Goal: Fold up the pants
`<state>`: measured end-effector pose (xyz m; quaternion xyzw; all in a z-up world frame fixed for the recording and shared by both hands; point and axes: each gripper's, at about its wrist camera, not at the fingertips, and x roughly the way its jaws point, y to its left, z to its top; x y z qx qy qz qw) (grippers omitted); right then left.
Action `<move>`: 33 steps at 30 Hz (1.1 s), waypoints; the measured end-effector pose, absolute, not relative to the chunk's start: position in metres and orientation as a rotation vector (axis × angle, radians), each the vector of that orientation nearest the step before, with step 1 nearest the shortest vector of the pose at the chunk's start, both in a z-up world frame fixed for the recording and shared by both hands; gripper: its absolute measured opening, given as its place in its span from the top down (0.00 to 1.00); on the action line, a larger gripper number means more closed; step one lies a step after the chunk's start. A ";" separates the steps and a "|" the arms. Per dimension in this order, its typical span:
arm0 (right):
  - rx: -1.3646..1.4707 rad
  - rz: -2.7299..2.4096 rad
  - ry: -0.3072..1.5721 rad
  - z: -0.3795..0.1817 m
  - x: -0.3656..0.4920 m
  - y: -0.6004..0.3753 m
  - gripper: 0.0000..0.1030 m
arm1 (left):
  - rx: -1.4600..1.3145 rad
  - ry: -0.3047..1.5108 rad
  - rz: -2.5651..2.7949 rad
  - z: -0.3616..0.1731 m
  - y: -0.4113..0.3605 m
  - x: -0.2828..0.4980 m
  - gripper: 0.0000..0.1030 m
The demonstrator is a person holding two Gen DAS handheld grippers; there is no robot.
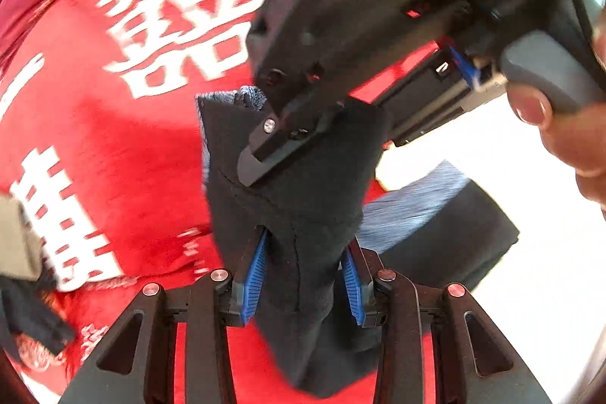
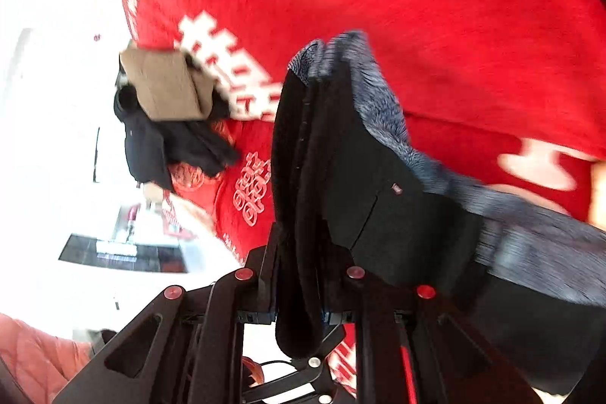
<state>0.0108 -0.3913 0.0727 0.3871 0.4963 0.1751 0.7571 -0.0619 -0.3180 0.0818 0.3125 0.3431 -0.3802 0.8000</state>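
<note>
**Pants pinched at two points, lifted off the cover**

Red cover [image 2: 473, 36] with white characters underneath as work surface. Black fleece-lined pants [image 1: 303, 214] bunched and hanging above it, likely raised so the fabric drapes straight before the fold. Left gripper [image 1: 305, 275] clamped on a thick wad of cloth between blue pads [image 1: 253, 275]. Right gripper [image 2: 299, 294] closed tight on a folded edge, crossing close ahead of the left. Tan and black clothes [image 2: 166, 89] parked aside at the cover's edge.
</note>
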 end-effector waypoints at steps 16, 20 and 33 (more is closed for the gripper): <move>1.136 0.053 1.047 -0.063 -0.186 -0.546 0.83 | 0.913 0.874 -0.997 -0.029 -0.396 -0.153 0.35; 1.148 0.039 1.041 -0.078 -0.191 -0.548 0.83 | 0.874 0.899 -1.014 -0.011 -0.378 -0.142 0.34; 0.840 -0.107 1.167 -0.049 -0.195 -0.525 0.79 | 0.517 1.303 -0.572 -0.023 -0.280 0.022 0.34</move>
